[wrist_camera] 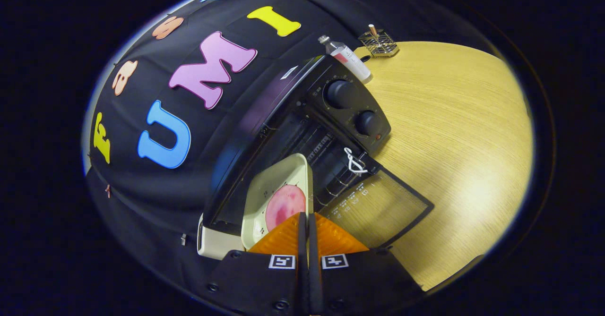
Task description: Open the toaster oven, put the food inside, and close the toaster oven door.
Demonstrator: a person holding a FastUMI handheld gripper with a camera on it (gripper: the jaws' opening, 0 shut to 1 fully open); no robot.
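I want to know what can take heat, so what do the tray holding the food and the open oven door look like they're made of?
Tray: probably enamelled metal or hard plastic; cream, smooth, slightly glossy. The gripper is shut on its rim. Oven door: glass in a dark frame, since the wooden table shows through it.

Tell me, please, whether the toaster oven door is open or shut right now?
Open. The glass door lies folded down flat over the table, baring the oven's rack, and the tray in the gripper reaches into the opening.
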